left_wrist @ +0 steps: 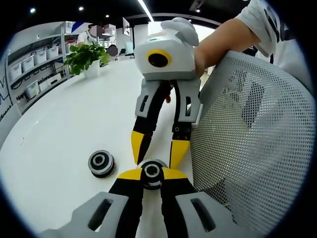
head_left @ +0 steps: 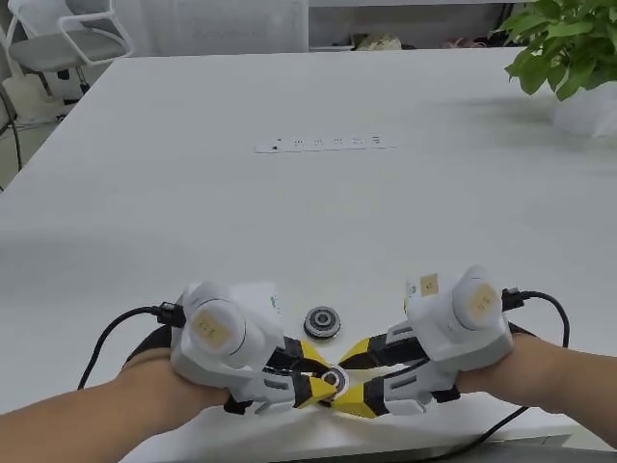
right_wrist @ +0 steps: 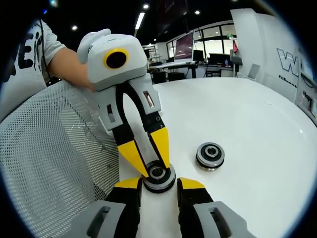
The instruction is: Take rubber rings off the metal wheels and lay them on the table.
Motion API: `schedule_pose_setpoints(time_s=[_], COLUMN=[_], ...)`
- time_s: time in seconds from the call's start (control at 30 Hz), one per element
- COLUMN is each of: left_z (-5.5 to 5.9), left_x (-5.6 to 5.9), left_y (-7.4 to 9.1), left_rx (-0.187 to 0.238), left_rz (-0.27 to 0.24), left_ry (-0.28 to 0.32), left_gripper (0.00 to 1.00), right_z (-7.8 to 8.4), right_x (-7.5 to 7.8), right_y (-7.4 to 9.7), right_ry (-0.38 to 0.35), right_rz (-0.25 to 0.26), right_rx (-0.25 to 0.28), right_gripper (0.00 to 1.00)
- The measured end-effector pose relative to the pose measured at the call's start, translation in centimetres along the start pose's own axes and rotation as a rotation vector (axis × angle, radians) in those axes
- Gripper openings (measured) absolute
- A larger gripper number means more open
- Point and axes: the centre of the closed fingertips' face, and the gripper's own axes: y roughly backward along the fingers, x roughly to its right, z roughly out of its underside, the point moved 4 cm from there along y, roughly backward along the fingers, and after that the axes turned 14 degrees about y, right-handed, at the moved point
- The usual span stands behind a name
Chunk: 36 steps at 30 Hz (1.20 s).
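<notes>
Clamping wheel (head_left: pixel 334 379): left gripper (left_wrist: pixel 151 173), right gripper (right_wrist: pixel 159 182).

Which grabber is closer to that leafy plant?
Right. Of the gripped wheel, the right gripper is on the side toward the plant; the left gripper is opposite.

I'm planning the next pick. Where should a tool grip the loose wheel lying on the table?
Take the loose wheel by its outer rim, jaws across its width, coming down from above: it lies flat on the table, hub hole up, with nothing touching it.
</notes>
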Motion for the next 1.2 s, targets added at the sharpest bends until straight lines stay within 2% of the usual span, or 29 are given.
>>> schedule_pose_setpoints(time_s=[0.57,0.8,0.87,1.2], left_z=[0.00,0.01,0.04,0.07], left_x=[-0.08,-0.11,-0.15,-0.15], left_y=[-0.01,0.00,0.03,0.03], left_rx=[0.004,0.005,0.005,0.010], left_rz=[-0.002,-0.004,-0.004,-0.009], left_ry=[0.005,0.006,0.008,0.016], left_gripper=[0.07,0.07,0.07,0.07], right_z=[0.27,0.62,0.66,0.65], right_x=[-0.19,-0.15,-0.19,-0.16], right_y=[0.26,0.48,0.53,0.55], right_ry=[0.022,0.059,0.038,0.059], right_rz=[-0.001,0.002,0.003,0.004], right_rx=[-0.022,-0.053,-0.051,-0.062], right_gripper=[0.21,0.16,0.14,0.12])
